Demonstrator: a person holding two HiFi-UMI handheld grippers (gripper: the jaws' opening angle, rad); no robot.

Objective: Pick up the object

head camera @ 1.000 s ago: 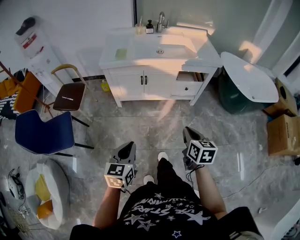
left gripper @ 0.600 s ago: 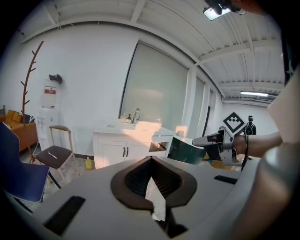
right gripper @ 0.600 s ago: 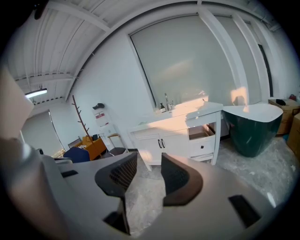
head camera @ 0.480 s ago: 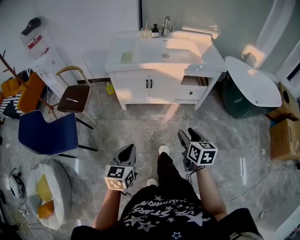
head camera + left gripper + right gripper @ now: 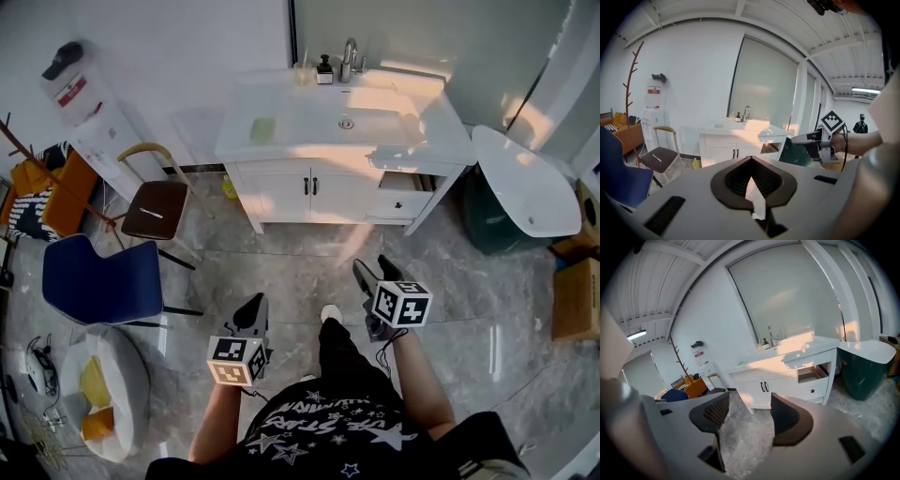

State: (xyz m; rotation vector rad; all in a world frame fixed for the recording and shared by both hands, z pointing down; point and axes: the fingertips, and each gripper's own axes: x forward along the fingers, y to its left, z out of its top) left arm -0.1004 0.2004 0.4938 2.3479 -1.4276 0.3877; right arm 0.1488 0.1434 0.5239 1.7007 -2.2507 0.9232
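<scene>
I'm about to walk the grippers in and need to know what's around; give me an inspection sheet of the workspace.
Surface: white vanity top, sunlit, with basin and tap.
Job's things: which object is meant cannot be told; green pad and dark bottle sit on the top.
Clutter: drawer open; yellow bottle on floor.
Grippers: left gripper shut, empty; right gripper open, jaws just been opening, nothing between.
Cables: black cable hangs from right gripper.
Surroundings: brown chair, blue chair, round white table, cardboard box.
</scene>
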